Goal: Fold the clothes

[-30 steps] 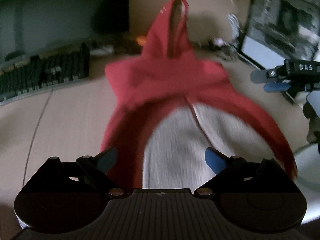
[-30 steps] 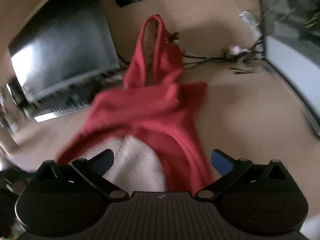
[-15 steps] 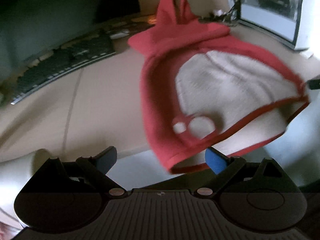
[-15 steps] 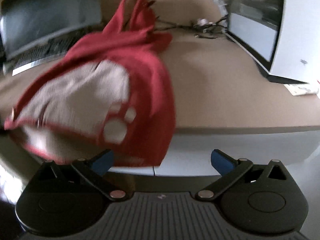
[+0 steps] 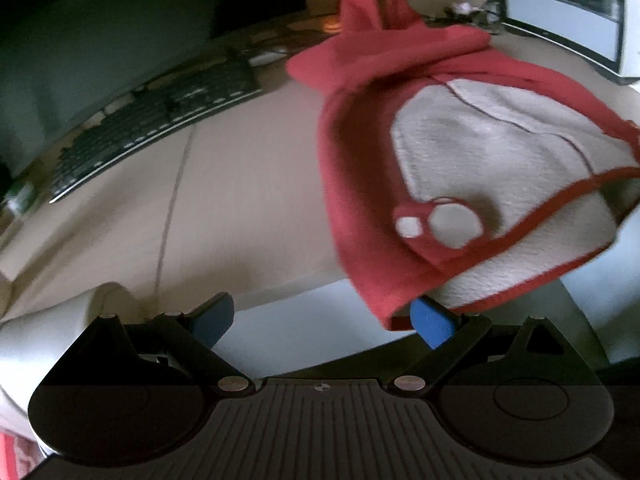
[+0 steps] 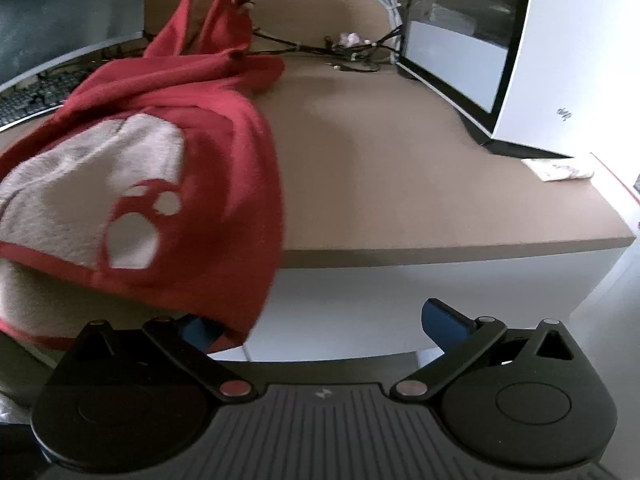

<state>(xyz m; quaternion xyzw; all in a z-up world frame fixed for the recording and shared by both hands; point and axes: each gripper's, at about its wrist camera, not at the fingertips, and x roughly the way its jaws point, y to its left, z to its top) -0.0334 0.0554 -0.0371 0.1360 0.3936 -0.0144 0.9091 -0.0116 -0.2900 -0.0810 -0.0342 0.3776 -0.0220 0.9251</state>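
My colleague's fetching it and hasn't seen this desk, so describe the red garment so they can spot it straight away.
On the tan desk, between the black keyboard and the white computer case, lies the red garment, its hem hanging over the front edge. It is the only cloth there: red with a pale fleecy patch.

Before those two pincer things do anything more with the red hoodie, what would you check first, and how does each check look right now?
1. Left gripper open: ok, jaws spread wide.
2. Right gripper open: ok, jaws spread wide.
3. Red hoodie lying flat on the desk: not ok, its hem hangs over the front edge and the cream lining shows.
4. Fabric between either gripper's fingers: cannot tell, the hem drapes over one fingertip in each view.
5. Room to fold: ok, bare desk lies right of the hoodie.
6. Keyboard apart from the cloth: ok.
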